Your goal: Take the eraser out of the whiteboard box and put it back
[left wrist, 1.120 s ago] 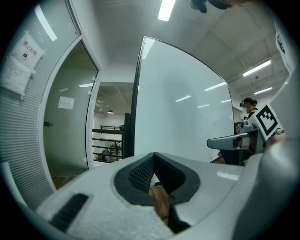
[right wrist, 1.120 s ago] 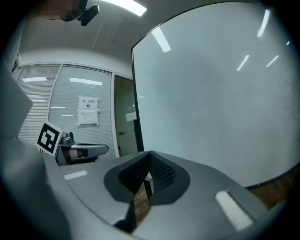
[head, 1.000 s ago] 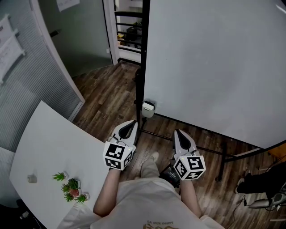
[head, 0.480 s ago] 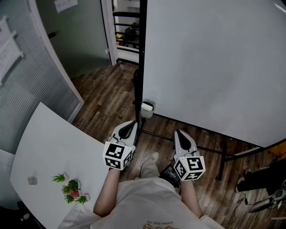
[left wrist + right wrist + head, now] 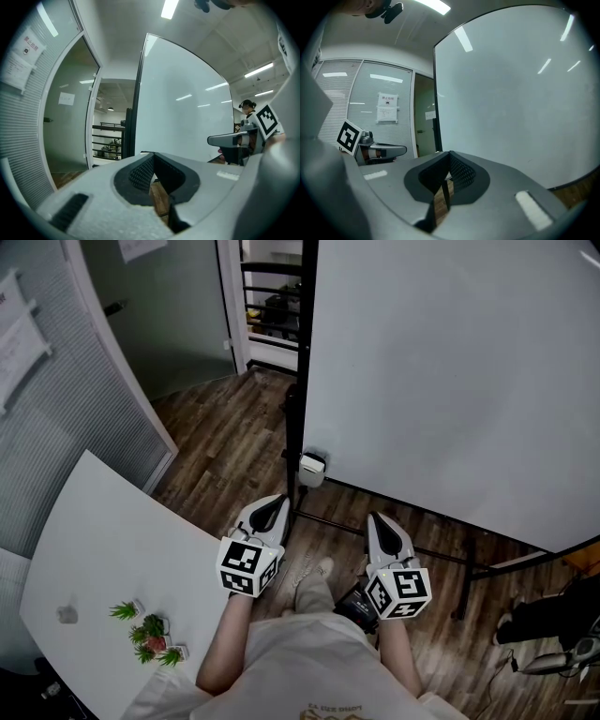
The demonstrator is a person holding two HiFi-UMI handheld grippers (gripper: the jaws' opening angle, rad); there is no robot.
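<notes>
The grey left hand-held gripper and the right hand-held gripper are held side by side in front of the person, each with its jaws pressed together on nothing. Just beyond the left one, the small white whiteboard box sits at the lower left corner of the large white whiteboard, above the dark wooden floor. I cannot make out the eraser inside it. A white desk stands to the near left.

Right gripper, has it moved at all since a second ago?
No. The right gripper sits in the same spot, below and right of the whiteboard box in the head view, jaws shut.
</notes>
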